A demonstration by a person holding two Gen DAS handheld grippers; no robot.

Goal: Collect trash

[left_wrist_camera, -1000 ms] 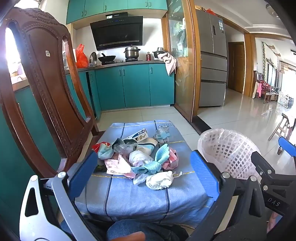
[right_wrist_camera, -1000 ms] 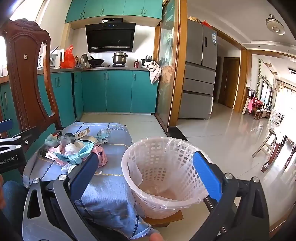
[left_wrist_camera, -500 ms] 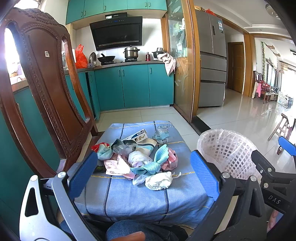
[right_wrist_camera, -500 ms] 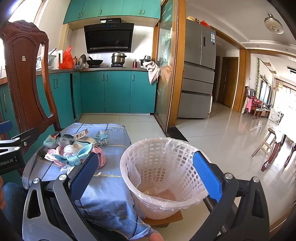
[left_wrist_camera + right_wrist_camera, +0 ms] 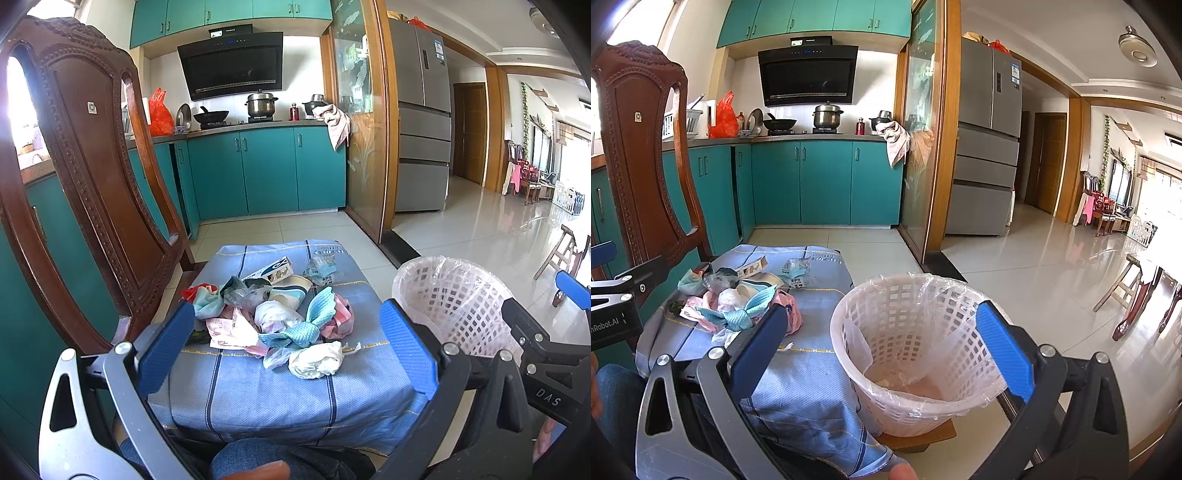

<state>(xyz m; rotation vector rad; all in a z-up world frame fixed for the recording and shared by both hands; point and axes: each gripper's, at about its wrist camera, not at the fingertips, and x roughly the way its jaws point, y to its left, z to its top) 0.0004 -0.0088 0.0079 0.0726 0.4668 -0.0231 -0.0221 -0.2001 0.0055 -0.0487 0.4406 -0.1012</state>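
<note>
Both the left gripper (image 5: 286, 354) and right gripper (image 5: 882, 350), wide open and empty, have barely moved; trash pile (image 5: 273, 314) untouched, basket (image 5: 916, 350) waiting.

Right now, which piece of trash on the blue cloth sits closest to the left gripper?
The crumpled white wad at the pile's near edge. The teal cloth, pink wrappers and small box all lie farther back.

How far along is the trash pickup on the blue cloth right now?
Barely begun. Done: the lined white basket stands ready; inside, only the liner and a pinkish bottom show. In hand: nothing, since the left gripper and right gripper are both open, short of the pile. Left: the whole trash heap, including the white crumpled wad, teal cloth and small carton, lies on the blue cloth.
</note>
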